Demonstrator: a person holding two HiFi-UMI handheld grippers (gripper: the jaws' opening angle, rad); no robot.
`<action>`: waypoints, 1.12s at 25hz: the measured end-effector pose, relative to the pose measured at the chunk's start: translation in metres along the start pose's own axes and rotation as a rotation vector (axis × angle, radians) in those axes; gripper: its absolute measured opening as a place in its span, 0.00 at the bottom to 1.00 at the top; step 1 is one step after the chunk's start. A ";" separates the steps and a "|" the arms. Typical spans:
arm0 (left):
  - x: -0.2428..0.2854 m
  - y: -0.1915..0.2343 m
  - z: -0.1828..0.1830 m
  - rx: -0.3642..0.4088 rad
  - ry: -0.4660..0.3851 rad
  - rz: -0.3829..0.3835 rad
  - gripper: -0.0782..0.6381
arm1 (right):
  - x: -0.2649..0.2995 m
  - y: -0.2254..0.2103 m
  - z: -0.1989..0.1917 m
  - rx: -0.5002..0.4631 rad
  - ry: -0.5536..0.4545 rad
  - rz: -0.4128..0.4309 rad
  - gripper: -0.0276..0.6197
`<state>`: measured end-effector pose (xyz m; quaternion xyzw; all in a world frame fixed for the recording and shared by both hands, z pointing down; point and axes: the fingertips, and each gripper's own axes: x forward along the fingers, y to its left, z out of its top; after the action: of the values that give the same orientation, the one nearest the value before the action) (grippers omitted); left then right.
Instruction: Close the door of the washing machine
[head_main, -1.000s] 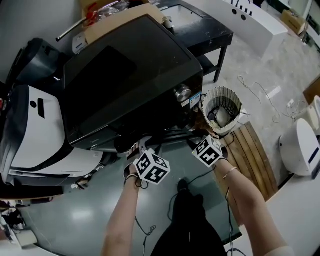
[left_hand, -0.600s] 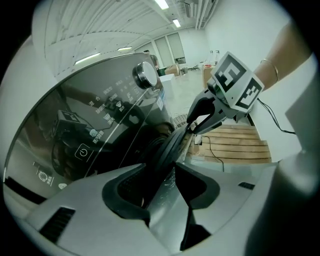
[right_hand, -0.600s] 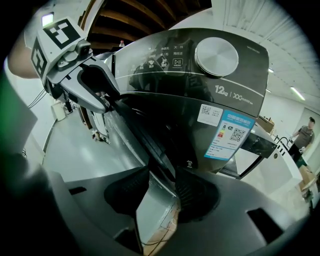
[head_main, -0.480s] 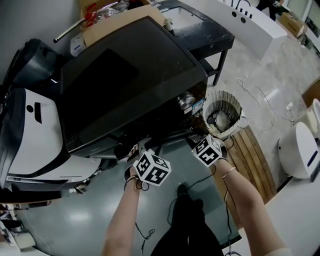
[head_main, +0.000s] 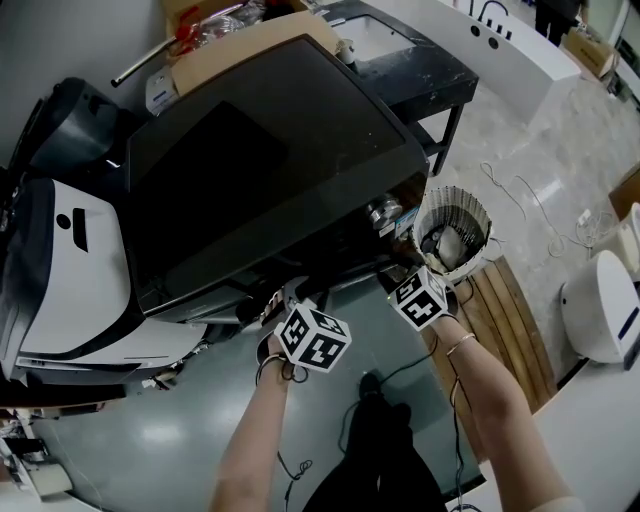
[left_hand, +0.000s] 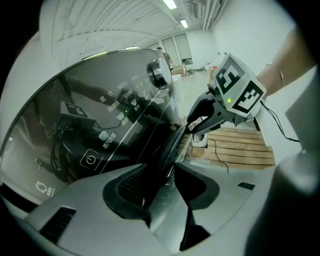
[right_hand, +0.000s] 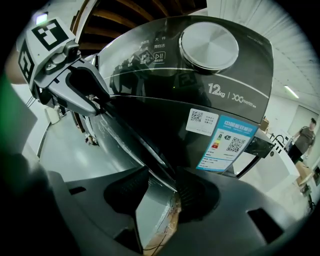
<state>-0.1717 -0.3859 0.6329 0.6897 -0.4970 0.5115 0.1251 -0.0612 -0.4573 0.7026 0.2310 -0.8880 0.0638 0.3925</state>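
The left gripper (left_hand: 163, 186), jaws apart, and the right gripper (right_hand: 161, 192), jaws wide and just been opening, each straddle the rim of the dark round glass door (right_hand: 150, 155), ajar at the black washing machine (head_main: 260, 150) front. Open grey floor (head_main: 150, 430) lies on the person's side, and a woven basket (head_main: 455, 215) stands close on the right.

Looking down, you lose the dark-rimmed door (left_hand: 169, 147) almost wholly under the glossy black washing machine (head_main: 270, 170). What lies in the pale woven basket (head_main: 470, 205) is too small to tell. The white rounded appliance (head_main: 600, 310) runs off the right edge.
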 end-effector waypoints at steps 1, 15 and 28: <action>0.000 0.001 0.000 -0.002 0.001 0.001 0.38 | 0.001 -0.001 0.001 0.001 -0.002 0.001 0.32; 0.008 0.008 0.004 -0.030 0.016 -0.018 0.39 | 0.009 -0.008 0.007 -0.009 0.046 0.003 0.32; 0.008 0.007 0.002 -0.048 0.011 -0.009 0.40 | 0.007 -0.007 0.005 -0.024 0.044 0.002 0.32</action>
<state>-0.1765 -0.3957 0.6363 0.6858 -0.5054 0.5028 0.1465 -0.0652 -0.4680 0.7043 0.2238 -0.8802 0.0586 0.4145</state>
